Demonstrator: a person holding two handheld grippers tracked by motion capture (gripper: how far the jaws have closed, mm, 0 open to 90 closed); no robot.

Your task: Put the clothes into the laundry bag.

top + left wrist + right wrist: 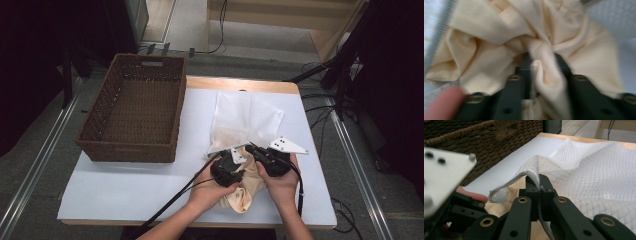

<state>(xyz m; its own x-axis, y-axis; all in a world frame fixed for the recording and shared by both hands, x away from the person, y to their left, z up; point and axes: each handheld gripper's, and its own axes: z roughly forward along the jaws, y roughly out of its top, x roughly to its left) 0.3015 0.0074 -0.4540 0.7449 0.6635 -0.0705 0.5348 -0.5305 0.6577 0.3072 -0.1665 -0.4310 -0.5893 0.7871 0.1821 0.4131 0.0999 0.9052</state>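
Here, a cream garment (246, 192) lies bunched at the near edge of the white table (125, 185), its far end tucked into a white mesh laundry bag (245, 120). The left gripper (231, 161) has its jaws clamped on a fold of the cloth; the right gripper (251, 148) pinches the bag's corded rim. A wicker basket (100, 107) stands to the left.

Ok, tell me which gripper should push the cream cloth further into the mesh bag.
Left. The left gripper is shut on a fold of the cream cloth, while the right gripper pinches the mesh bag rim, holding its mouth open.
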